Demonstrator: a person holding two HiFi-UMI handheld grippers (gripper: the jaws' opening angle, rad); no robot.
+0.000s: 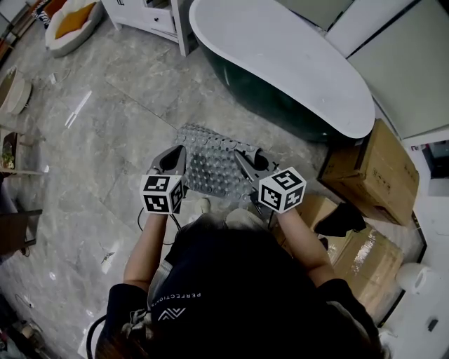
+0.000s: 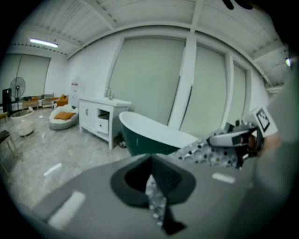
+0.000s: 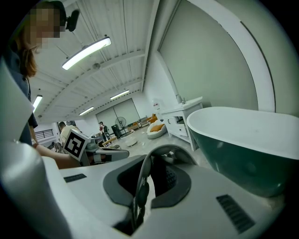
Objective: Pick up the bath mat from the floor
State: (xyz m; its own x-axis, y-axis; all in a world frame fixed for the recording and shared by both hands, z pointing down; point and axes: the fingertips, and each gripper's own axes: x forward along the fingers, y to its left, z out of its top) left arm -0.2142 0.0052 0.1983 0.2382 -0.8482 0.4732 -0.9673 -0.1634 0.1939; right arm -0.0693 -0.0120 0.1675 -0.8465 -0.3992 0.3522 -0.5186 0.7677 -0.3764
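One bath mat point(image 1: 210, 165), grey and studded with round bumps, sits at the frame's centre, stretched between two grippers. The left gripper point(image 1: 177, 156) is clenched on its left edge and the right gripper point(image 1: 245, 158) on its right edge; each gripper view shows a thin strip of mat pinched between closed jaws. One dark green bathtub point(image 1: 280, 66) with a white rim fills the upper right, just beyond the mat. At least two cardboard boxes point(image 1: 372, 167) crowd the right side. One white cabinet point(image 1: 151, 15) is cut off at the top edge. Whether the mat's far edge touches the floor point(image 1: 105, 140) cannot be told.
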